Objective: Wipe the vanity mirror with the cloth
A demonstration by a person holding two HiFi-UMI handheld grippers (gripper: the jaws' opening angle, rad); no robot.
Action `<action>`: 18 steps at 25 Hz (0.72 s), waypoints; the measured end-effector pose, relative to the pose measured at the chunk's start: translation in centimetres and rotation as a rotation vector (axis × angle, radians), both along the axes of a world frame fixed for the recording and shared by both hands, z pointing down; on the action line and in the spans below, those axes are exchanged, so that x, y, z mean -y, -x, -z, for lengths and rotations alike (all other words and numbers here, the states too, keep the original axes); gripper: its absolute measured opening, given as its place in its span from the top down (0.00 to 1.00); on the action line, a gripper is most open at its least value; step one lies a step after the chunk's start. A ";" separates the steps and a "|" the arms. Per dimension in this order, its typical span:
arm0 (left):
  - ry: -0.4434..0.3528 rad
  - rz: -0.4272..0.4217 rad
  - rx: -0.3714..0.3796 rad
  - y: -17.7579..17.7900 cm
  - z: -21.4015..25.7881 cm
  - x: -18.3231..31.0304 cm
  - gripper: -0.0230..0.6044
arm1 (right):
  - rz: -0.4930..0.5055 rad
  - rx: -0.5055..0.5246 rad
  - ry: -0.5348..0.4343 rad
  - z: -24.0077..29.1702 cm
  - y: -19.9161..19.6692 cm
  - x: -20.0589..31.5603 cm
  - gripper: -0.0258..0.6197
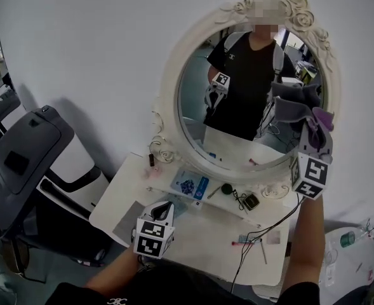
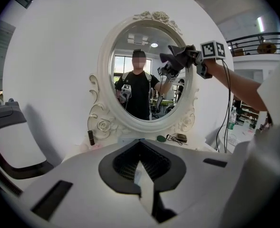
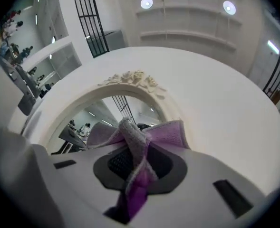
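Note:
An oval vanity mirror [image 1: 237,116] in an ornate white frame [image 1: 167,94] stands on a white table against the wall. My right gripper [image 1: 312,132] is raised at the mirror's right edge, shut on a bunched grey and purple cloth [image 1: 303,103] that lies against the glass and frame. In the right gripper view the cloth [image 3: 140,148] fills the jaws, with the frame's carved top [image 3: 130,79] just beyond. My left gripper [image 1: 166,208] hangs low over the table's front with its jaws together and nothing in them. From the left gripper view the mirror [image 2: 144,80] is straight ahead, with the cloth [image 2: 177,56] at its upper right.
Small items lie on the table [image 1: 193,237] below the mirror: a blue packet [image 1: 190,184], a dark round cap [image 1: 227,189], a small watch-like device [image 1: 251,202] and a brown bottle [image 1: 152,159]. A black cable [image 1: 266,230] hangs from my right gripper. A grey chair [image 1: 28,157] stands at the left.

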State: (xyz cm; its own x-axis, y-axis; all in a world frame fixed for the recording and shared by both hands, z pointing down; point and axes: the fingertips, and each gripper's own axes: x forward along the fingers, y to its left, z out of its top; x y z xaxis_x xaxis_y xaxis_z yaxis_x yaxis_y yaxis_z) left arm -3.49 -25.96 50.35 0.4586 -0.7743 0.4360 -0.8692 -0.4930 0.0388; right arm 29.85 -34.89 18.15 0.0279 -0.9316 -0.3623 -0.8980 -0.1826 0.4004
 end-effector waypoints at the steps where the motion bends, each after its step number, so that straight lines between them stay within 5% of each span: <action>1: -0.001 -0.007 0.000 -0.3 0.0 0.0 0.96 | -0.021 0.007 -0.005 0.8 -1.0 0.0 0.88; 12: 0.011 -0.012 0.001 -0.4 -0.4 0.9 0.97 | -0.175 -0.031 0.106 -1.7 -4.0 3.1 0.88; 18: 0.024 -0.022 0.005 -0.8 -1.0 1.1 0.96 | -0.127 0.009 0.138 -3.0 -3.8 3.6 0.88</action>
